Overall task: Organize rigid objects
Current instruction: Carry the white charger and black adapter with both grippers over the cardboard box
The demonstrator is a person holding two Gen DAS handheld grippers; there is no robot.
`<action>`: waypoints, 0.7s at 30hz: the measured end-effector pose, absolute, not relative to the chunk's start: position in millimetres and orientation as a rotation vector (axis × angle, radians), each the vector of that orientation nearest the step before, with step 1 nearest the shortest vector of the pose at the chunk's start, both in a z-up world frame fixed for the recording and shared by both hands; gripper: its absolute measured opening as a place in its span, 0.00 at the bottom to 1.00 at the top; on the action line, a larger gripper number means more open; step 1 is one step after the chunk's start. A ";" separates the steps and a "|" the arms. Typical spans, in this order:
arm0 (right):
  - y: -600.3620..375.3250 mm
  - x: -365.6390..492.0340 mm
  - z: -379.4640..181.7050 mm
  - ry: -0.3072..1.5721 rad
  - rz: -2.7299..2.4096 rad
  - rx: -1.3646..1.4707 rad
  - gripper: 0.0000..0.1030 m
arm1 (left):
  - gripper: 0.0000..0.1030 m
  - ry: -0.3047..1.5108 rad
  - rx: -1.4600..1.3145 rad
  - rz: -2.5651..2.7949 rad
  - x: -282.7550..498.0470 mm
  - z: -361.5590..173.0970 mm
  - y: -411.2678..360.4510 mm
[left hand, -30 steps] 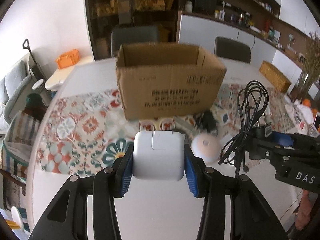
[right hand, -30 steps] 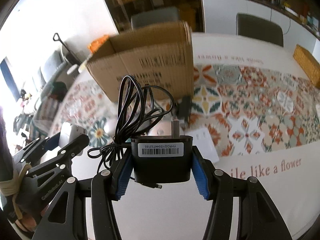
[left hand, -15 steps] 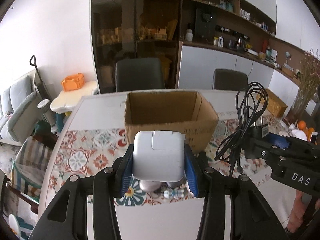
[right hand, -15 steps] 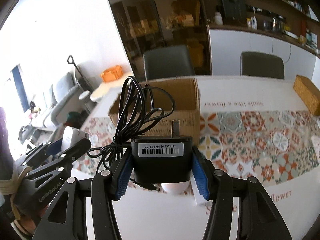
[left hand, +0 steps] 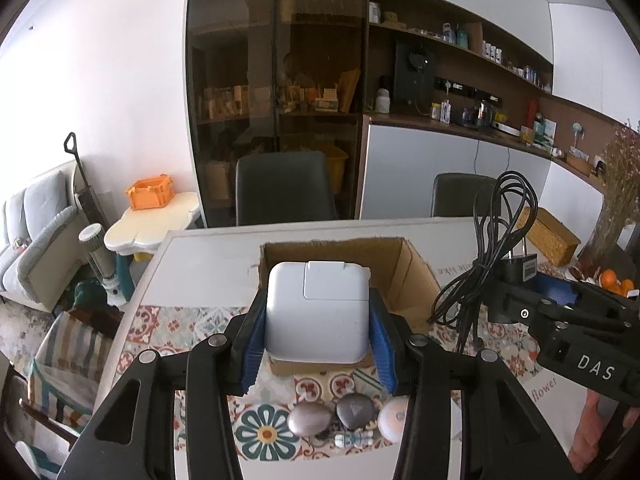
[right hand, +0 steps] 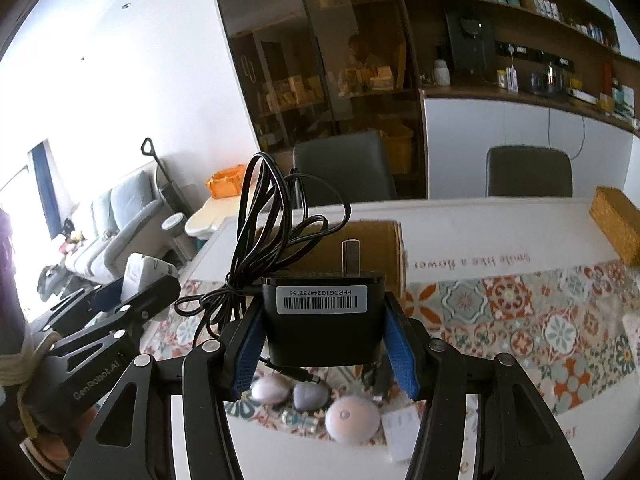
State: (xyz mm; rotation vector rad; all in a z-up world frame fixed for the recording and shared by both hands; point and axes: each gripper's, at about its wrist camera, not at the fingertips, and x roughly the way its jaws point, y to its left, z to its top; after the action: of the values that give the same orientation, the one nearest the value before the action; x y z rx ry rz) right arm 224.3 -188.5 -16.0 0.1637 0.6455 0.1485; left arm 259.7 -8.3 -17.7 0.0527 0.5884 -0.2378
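My left gripper [left hand: 318,316] is shut on a white square charger [left hand: 317,312], held in the air in front of the open cardboard box [left hand: 404,276]. My right gripper [right hand: 325,324] is shut on a black power adapter [right hand: 322,320] with a barcode label, and its coiled black cable [right hand: 272,232] hangs off the left side. In the left wrist view the right gripper [left hand: 532,292] and the adapter's cable [left hand: 488,256] sit at the right. In the right wrist view the left gripper [right hand: 136,284] appears at the left. The cardboard box [right hand: 360,248] stands behind the adapter.
Below the grippers lie a metallic oval case [left hand: 310,418], a dark pebble-shaped case [left hand: 356,412] and a round white puck [right hand: 352,420] on the patterned table runner [right hand: 520,312]. A woven basket [right hand: 616,224] stands at the table's far right. Two dark chairs [left hand: 284,188] line the far edge.
Both grippers have risen with their loads and tipped up. The box now sits lower in both views, its open top visible, and the small items appear beneath the fingers.
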 end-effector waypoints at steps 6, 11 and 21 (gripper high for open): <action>-187.3 238.4 -5.9 0.616 0.150 0.158 0.54 | 0.45 0.553 0.071 -0.227 274.4 -6.6 -14.0; -188.2 263.8 -5.6 0.644 0.143 0.161 0.54 | 0.45 0.581 0.072 -0.221 301.2 -9.5 -16.3; -190.8 314.6 -15.6 0.731 0.132 0.172 0.54 | 0.45 0.700 0.017 -0.229 355.5 -26.4 -16.3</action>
State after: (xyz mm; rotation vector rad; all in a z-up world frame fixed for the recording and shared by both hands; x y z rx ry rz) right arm 314.6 -190.8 -15.6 0.1722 0.7313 0.1316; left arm 355.5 -16.3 -26.4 0.0165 0.7000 -0.2287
